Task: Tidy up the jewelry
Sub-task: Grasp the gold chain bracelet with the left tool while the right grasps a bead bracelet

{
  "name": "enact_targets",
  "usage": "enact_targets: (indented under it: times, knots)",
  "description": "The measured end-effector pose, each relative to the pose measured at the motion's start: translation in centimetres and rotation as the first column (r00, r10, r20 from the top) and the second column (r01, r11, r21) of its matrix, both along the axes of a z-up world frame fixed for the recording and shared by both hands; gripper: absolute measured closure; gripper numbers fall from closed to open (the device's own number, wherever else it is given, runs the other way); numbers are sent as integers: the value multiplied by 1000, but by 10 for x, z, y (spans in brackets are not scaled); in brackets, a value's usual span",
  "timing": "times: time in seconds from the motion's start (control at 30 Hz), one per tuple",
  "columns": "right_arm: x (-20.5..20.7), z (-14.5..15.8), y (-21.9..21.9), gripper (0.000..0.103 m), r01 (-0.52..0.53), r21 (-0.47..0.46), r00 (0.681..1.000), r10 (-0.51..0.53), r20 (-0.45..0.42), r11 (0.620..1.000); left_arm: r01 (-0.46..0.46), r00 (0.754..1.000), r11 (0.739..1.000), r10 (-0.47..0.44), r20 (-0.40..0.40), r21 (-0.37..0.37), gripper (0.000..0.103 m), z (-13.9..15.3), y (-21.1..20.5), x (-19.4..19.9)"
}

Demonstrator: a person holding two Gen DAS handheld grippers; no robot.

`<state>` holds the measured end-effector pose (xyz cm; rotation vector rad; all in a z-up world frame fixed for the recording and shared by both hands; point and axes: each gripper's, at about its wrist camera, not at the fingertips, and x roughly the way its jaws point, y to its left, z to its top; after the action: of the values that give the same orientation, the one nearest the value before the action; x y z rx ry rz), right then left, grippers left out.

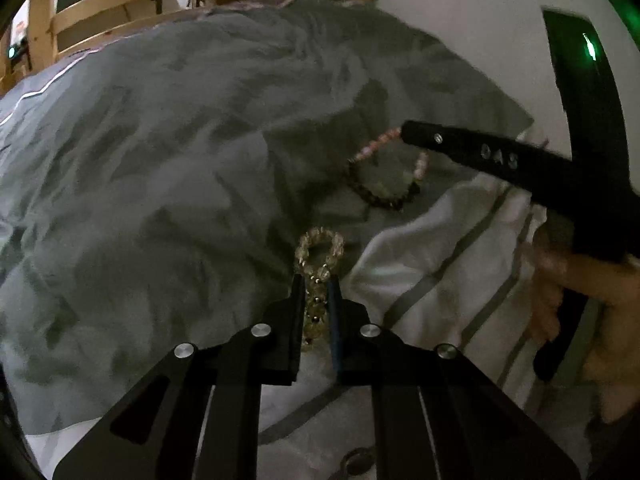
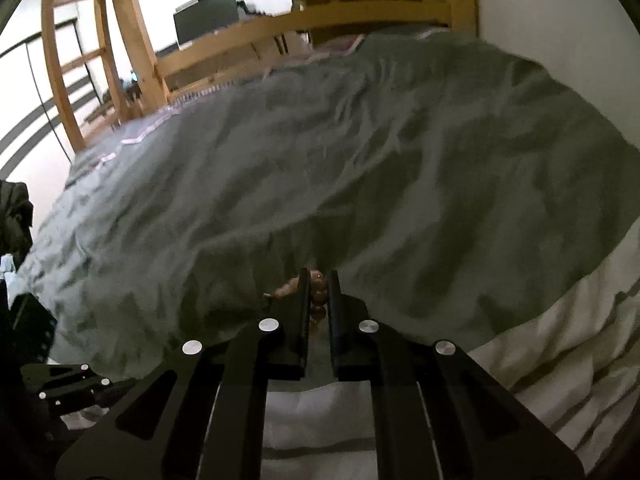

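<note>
Left hand-held gripper (image 1: 316,280): clamped on clear bead bracelet (image 1: 319,248).
Right hand-held gripper (image 2: 319,280): clamped on pink-and-dark bracelet (image 1: 384,184), lifted above grey duvet (image 1: 160,160).
Progress: both bracelets picked up; placing remains.

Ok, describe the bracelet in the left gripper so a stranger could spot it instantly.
Find the grey duvet meeting the striped white sheet. The clear bead bracelet sits there, pinched in the left gripper. Unlike the dark-and-pink bracelet, its beads are pale and glassy.
</note>
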<state>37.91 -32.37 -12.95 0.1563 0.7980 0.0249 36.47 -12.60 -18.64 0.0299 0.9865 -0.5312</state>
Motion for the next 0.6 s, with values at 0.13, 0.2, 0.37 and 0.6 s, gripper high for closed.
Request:
enact_targets:
  times: [0.13,0.2,0.37,0.6]
  knots:
    - [-2,11,-3,94,-8,27,999,7,37,1000,-21,999,999,22,29,-50,96,19,10,4]
    - [-2,13,-6,94,-10,46,999,8,43,999,-21,999,998,23,39,-56,96,24,11,4]
    - [-4,23,-11,94,-16,103,998,9,67,994,-1,998,998,4,60,-60,96,35,7,0]
    - [-8,34,-5,94,-29,136,996,17,89,990,-3,996,999,8,90,-51,96,48,10,-3]
